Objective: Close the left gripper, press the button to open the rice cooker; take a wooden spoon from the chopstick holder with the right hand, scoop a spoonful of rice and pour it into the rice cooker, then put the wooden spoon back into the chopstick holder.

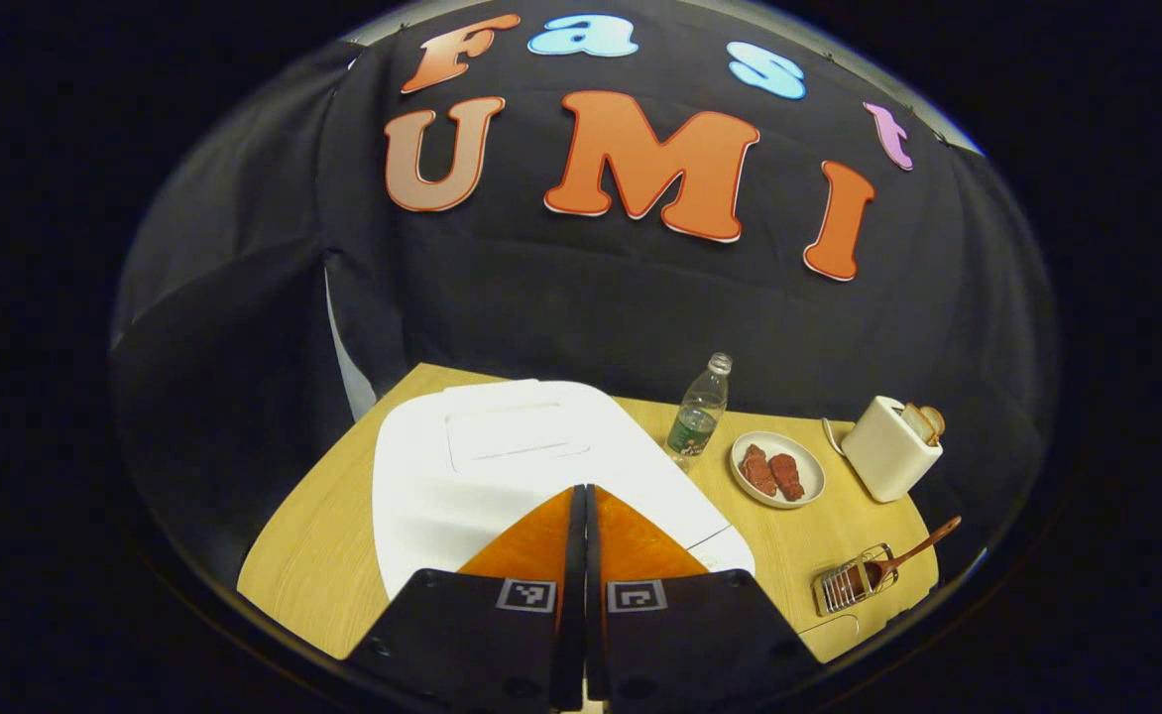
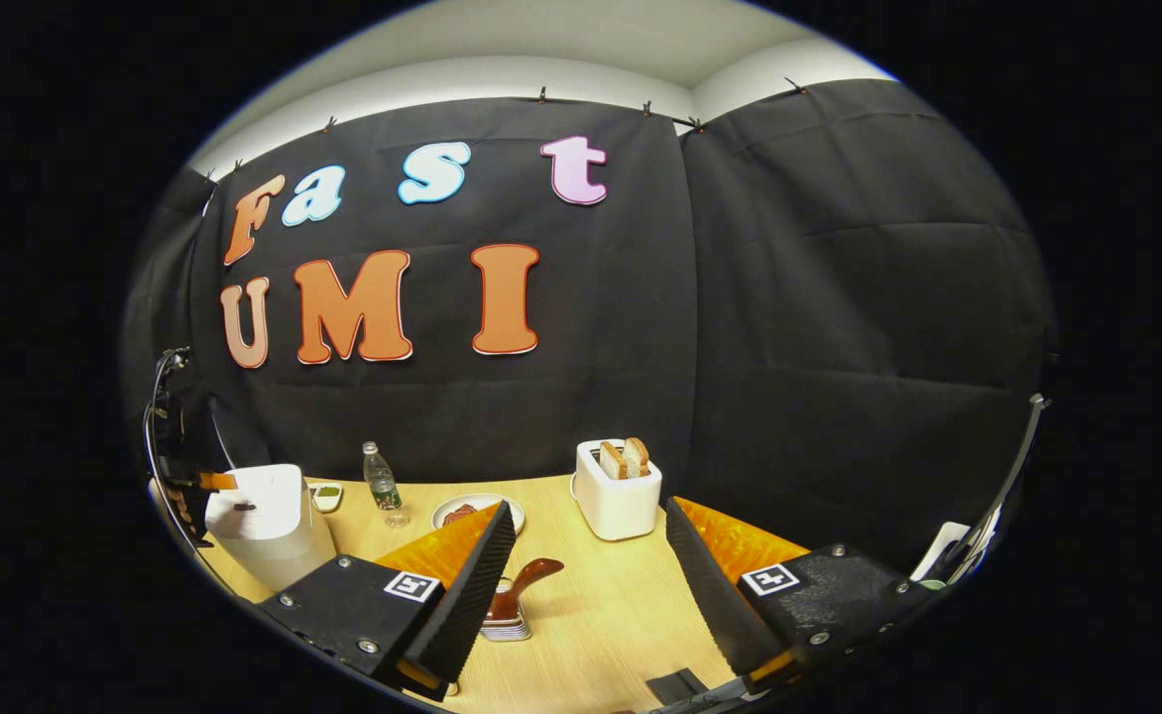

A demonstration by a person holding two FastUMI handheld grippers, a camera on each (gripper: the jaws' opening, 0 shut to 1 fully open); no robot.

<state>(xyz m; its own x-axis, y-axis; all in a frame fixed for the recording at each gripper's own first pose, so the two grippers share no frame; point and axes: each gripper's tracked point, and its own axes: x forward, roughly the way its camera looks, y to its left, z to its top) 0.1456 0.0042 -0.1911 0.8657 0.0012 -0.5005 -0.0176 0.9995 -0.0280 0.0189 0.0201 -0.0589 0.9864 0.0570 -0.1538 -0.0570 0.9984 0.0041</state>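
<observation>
- The left gripper [image 1: 583, 496] has its two fingers pressed together with nothing between them, poised over the white lid of the rice cooker [image 1: 502, 466], which sits at 7 o'clock in the left gripper view.
- The rice cooker is one smooth white plastic body with rounded corners and a shallow rectangular recess on its lid; the lid is down. In the right gripper view it stands at 9 o'clock [image 2: 264, 521] as a squat rounded block.
- One wooden spoon [image 1: 913, 553] stands in the chopstick holder [image 1: 854, 580] at 4 o'clock in the left gripper view; its long axis tilts, the slim brown handle pointing up and toward 2 o'clock, the bowl end down inside the holder.
- The chopstick holder is a single wire cage, silvery, on the table's near right corner.
- The right gripper [image 2: 591, 555] has its fingers spread wide apart and empty; between them in the right gripper view lie the holder and the spoon [image 2: 526, 580], the dark glossy wood pointing toward 2 o'clock.
- One clear plastic bottle [image 1: 700, 412] stands upright at the table's far edge.
- One round white plate [image 1: 777, 468] carries two reddish-brown pieces of food.
- One white toaster [image 1: 890, 448] holds two bread slices, upright in its slots.
- The table [image 1: 313, 555] is light wood-grain laminate.
</observation>
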